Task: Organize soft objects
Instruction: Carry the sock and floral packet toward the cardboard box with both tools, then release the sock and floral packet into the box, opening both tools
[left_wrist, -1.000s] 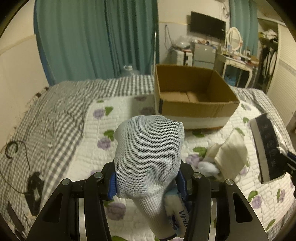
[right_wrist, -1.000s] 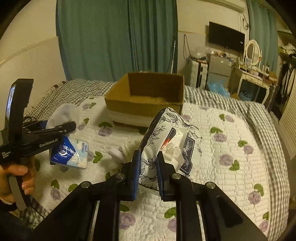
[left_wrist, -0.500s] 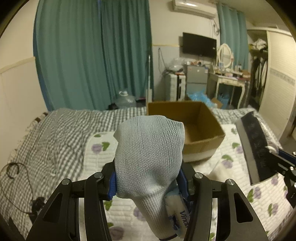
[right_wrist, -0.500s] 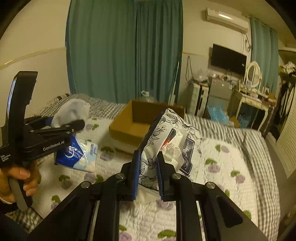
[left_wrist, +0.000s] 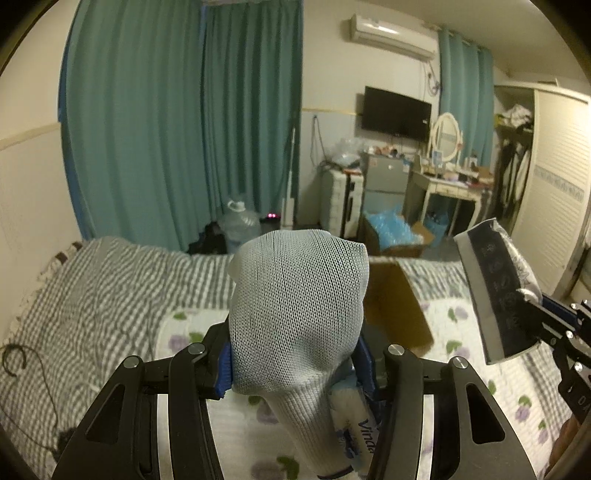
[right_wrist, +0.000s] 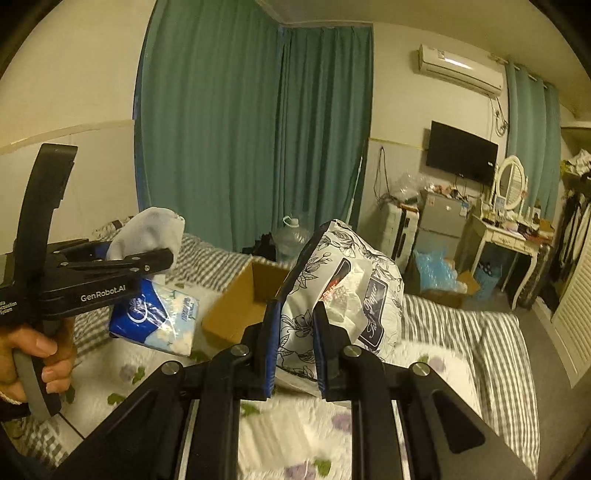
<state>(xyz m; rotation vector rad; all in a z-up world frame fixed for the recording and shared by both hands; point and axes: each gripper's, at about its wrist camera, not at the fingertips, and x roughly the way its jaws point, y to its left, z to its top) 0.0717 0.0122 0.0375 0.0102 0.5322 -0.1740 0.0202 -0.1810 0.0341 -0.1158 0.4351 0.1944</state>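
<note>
My left gripper (left_wrist: 293, 365) is shut on a pale grey-blue sock (left_wrist: 295, 310) and a blue tissue pack (left_wrist: 354, 432) below it, held high above the bed. In the right wrist view the sock (right_wrist: 147, 232) and tissue pack (right_wrist: 155, 314) show in the left gripper (right_wrist: 110, 266). My right gripper (right_wrist: 293, 347) is shut on a black-and-white floral pouch (right_wrist: 343, 284), also seen at the right of the left wrist view (left_wrist: 498, 291). The open cardboard box (right_wrist: 243, 306) sits on the bed ahead, partly hidden behind both loads (left_wrist: 395, 310).
The bed has a floral quilt (right_wrist: 295, 432) over a grey checked cover (left_wrist: 92, 295). Teal curtains (left_wrist: 184, 129), a water jug (left_wrist: 238, 223), a small fridge (left_wrist: 384, 184) and a dressing table (left_wrist: 450, 188) stand beyond the bed. A black cable (left_wrist: 14, 362) lies at the left edge.
Both grippers have risen and tilted up with their loads. The box and quilt have dropped lower in both views, and more of the room shows.
</note>
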